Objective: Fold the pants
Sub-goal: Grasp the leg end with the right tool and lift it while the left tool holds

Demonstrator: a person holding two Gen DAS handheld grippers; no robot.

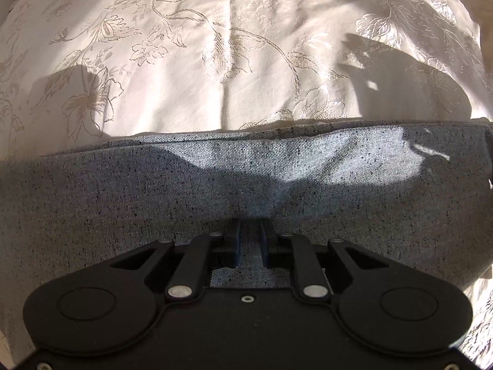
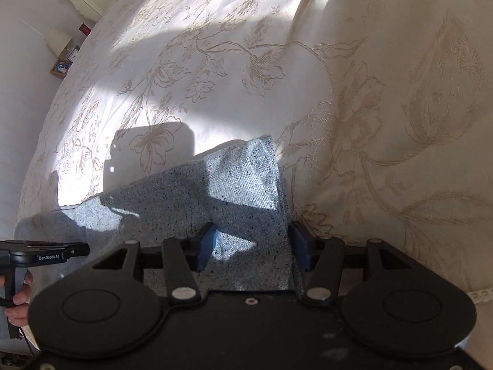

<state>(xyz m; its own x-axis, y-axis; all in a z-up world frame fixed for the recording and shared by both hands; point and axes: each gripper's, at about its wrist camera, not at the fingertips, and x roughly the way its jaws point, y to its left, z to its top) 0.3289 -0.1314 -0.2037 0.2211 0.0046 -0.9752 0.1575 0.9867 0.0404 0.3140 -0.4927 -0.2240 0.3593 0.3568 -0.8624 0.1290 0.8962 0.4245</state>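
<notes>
My left gripper (image 1: 249,242) points steeply down onto the grey speckled woven pants (image 1: 215,185), its narrow-set blue pads pinching a ridge of the cloth. My right gripper (image 2: 252,246) stands wide, pads straddling the pants' end corner (image 2: 234,185) without pressing it. The pants lie folded in a long band across a cream bedspread (image 1: 215,61) with embroidered flowers, in patchy sunlight. A hand (image 2: 18,296) grips the left tool's handle.
</notes>
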